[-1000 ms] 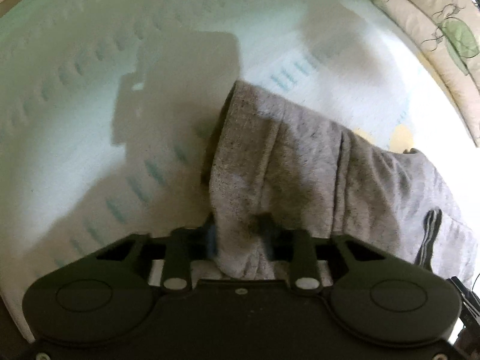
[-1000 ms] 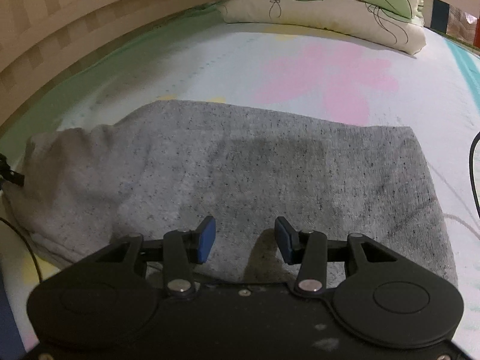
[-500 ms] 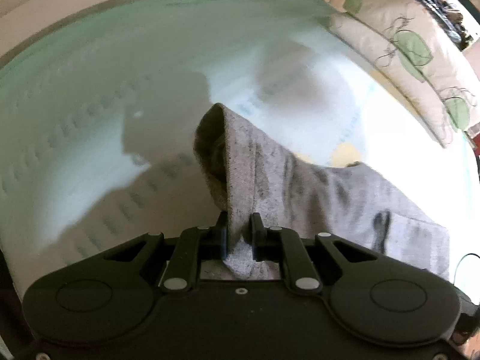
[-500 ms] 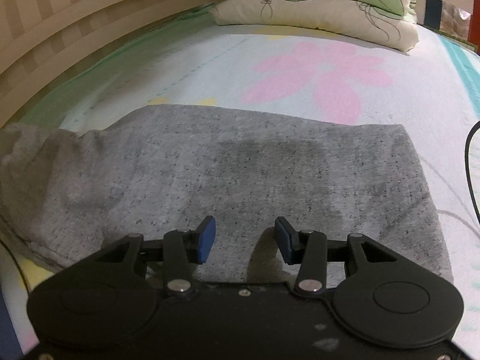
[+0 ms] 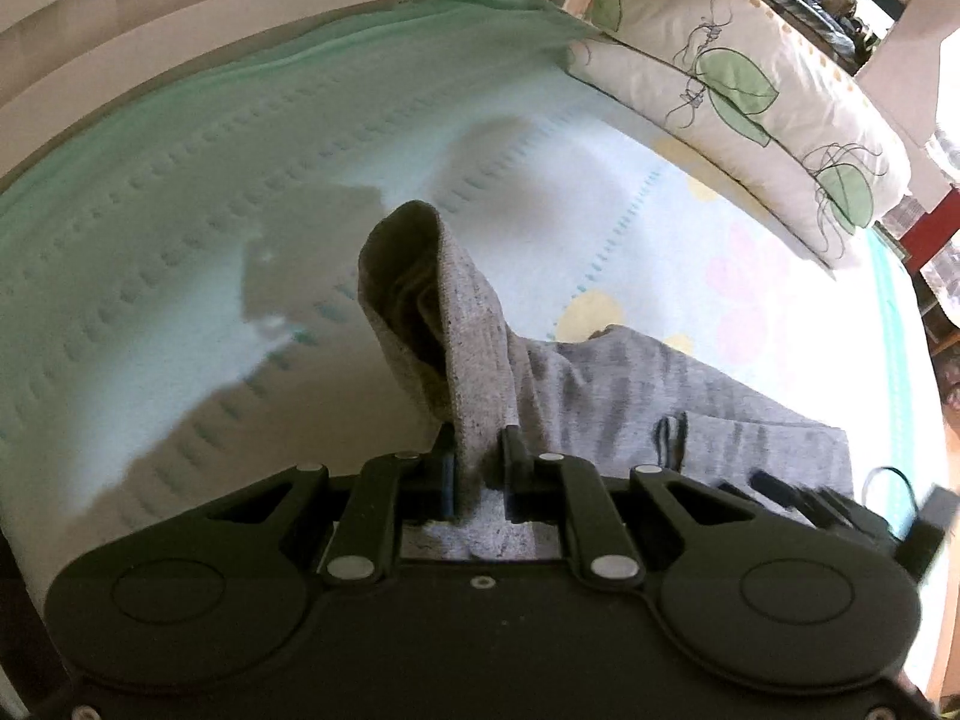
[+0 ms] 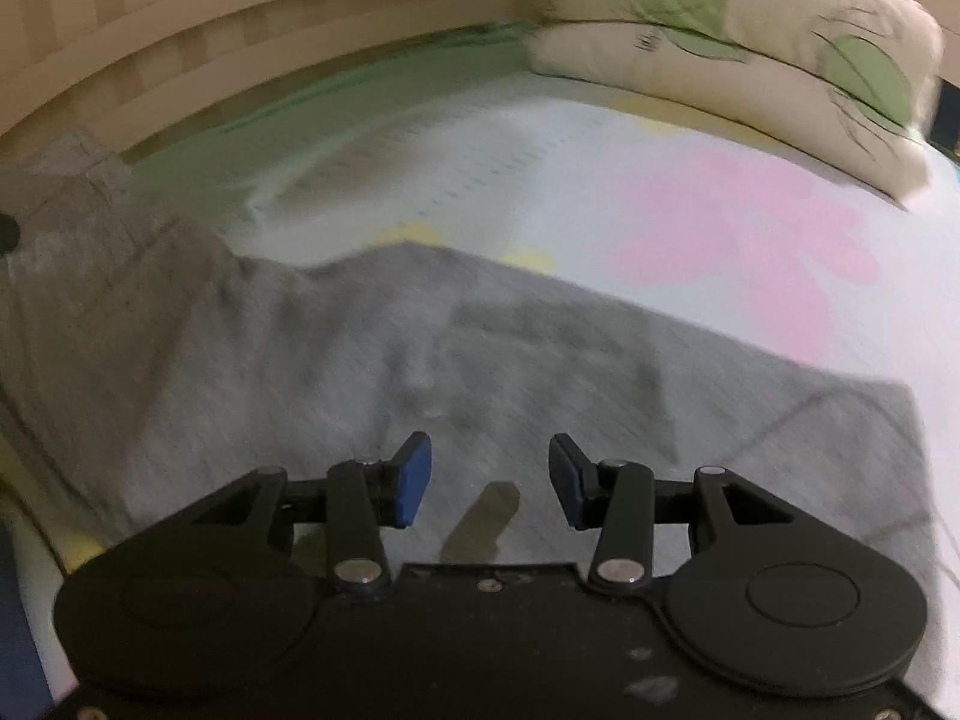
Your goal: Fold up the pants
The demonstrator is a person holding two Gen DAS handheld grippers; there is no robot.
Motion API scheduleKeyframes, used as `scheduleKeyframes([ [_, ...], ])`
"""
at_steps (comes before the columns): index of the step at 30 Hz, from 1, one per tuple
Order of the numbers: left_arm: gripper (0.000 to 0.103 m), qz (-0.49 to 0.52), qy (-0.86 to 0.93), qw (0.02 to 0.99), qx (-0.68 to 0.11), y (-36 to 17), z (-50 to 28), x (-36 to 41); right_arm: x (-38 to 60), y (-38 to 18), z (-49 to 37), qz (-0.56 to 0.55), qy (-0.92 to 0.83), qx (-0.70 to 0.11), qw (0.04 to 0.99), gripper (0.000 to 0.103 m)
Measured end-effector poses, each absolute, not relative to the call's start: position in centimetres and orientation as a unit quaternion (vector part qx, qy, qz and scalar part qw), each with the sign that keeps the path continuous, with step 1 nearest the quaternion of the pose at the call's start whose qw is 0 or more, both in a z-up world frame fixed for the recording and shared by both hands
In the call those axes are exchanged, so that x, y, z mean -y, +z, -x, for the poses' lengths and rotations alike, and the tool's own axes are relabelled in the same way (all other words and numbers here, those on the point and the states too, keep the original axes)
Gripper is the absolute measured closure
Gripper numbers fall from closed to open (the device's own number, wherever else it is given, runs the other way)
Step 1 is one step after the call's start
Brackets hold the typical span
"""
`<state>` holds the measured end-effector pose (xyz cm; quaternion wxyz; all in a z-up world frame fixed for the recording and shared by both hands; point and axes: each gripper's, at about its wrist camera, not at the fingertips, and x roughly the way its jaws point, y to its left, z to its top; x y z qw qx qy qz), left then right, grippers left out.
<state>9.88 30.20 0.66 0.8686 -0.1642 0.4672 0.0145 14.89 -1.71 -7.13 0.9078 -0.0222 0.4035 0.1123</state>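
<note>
The grey sweatpants [image 5: 600, 384] lay on the bed sheet [image 5: 180, 240], one end raised off it. The left gripper [image 5: 478, 468] pinched that end, a fold of cloth pressed between its jaws and standing up toward twelve o'clock as an open, tube-like cuff; the rest trailed down toward four o'clock. The right gripper [image 6: 490, 480] hovered over the flat body of the sweatpants [image 6: 420, 360] with jaws spread and nothing between them.

Judgement: the step in hand appeared to be carrying the lifted end over the body. Done well, the pinch should hold both layers, the travel should be level and unhurried, and the free gripper could pin the body so it does not drag.

Only the left view showed the pinch, the cuff opening and dark stripes on the cloth. Only the right view showed the flat body's far edge and the pink flower print at two o'clock. A leaf-print pillow [image 5: 750, 90] lay at the sheet's far end.
</note>
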Motion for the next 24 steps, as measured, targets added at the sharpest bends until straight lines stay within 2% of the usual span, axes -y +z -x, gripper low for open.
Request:
scheduleKeyframes([
  [2,0.085,0.168,0.013,0.868,-0.467,0.7,-9.9,-30.4,0.2,-7.8,-16.7,0.024,0.107,-0.411,0.905,0.057],
  [4,0.085,0.169,0.012,0.869,-0.466,0.8,-9.6,-30.2,-0.9,-9.5,-18.8,0.032,0.096,-0.456,0.884,0.054],
  [5,0.085,0.169,0.012,0.869,-0.465,0.8,-9.5,-30.2,-1.3,-10.1,-19.1,0.042,0.093,-0.454,0.885,0.052],
  [8,0.085,0.171,0.004,0.870,-0.463,1.2,-9.2,-29.9,-1.9,-9.4,-18.9,0.065,0.098,-0.449,0.886,0.053],
  [14,0.090,0.160,-0.021,0.877,-0.452,3.3,-9.0,-27.5,3.6,-6.4,-15.8,-0.006,0.077,-0.415,0.906,0.055],
  [18,0.102,0.139,-0.054,0.887,-0.437,5.4,-9.3,-23.9,9.1,-5.3,-13.3,-0.073,0.032,-0.399,0.914,0.054],
  [24,0.101,0.099,-0.100,0.889,-0.435,6.4,-11.6,-16.8,16.0,-5.6,-10.4,-0.165,-0.024,-0.389,0.906,0.054],
])
